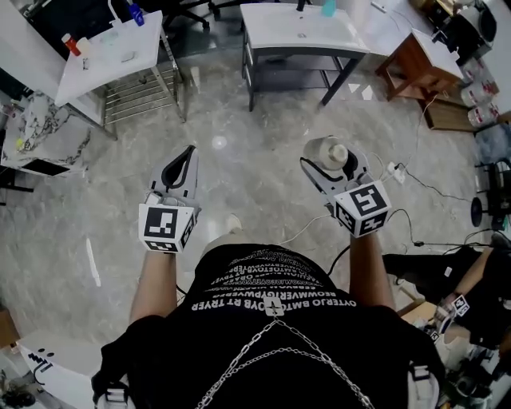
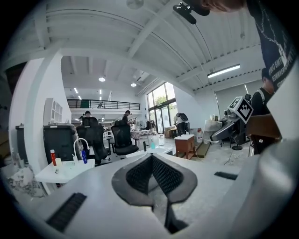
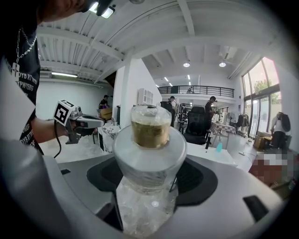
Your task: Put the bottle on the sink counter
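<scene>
My right gripper [image 1: 335, 165] is shut on a clear bottle [image 1: 326, 151] with a wide pale shoulder and a gold cap [image 3: 149, 133]. It holds the bottle in the air over the marble floor. In the right gripper view the bottle [image 3: 148, 161] fills the space between the dark pads. My left gripper [image 1: 189, 152] is shut and holds nothing, and its dark pads [image 2: 163, 176] meet at the tips. A white sink counter [image 1: 307, 36] on dark legs stands ahead at the top centre, well beyond both grippers.
A second white sink table [image 1: 108, 64] at the upper left carries a red bottle [image 1: 72, 44] and a blue one [image 1: 136, 13]. A wooden side table [image 1: 415, 64] stands at the upper right. Cables [image 1: 415, 188] cross the floor on the right. People and office chairs [image 2: 124, 137] are far off.
</scene>
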Demonstrator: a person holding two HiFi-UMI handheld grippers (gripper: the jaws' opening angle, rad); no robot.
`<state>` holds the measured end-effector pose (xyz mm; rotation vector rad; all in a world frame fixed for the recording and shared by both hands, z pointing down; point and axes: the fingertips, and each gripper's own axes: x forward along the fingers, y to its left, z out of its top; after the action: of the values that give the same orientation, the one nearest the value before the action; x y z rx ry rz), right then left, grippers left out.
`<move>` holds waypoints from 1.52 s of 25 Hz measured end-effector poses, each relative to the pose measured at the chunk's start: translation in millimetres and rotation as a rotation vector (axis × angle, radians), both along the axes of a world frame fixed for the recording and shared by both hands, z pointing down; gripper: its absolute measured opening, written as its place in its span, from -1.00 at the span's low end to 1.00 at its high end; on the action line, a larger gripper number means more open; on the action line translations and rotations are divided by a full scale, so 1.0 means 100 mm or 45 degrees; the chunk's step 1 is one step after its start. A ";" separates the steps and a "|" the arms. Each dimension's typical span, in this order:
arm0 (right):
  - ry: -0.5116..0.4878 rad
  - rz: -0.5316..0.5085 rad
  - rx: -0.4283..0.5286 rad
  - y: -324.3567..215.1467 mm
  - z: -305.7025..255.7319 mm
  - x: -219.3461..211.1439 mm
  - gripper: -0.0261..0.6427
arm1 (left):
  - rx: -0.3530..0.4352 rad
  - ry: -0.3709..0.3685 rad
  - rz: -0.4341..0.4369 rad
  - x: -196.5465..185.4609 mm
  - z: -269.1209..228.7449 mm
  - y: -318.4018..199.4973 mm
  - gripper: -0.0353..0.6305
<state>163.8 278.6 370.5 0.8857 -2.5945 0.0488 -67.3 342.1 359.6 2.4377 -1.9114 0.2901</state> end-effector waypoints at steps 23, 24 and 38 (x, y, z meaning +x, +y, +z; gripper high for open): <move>0.017 0.029 -0.013 -1.32 0.00 -1.01 0.06 | -0.037 -0.027 0.086 -0.87 0.16 -1.27 -0.88; 0.015 0.018 -0.017 -1.39 0.03 -1.04 0.06 | -0.036 -0.029 0.076 -0.90 0.16 -1.33 -0.88; 0.018 -0.082 -0.037 -2.75 0.12 -1.31 0.06 | -0.053 -0.057 0.016 -1.03 0.15 -2.65 -0.88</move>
<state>32.4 3.4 382.6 0.7887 -2.6007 0.0616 -170.1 76.8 374.2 2.4378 -1.8876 0.3842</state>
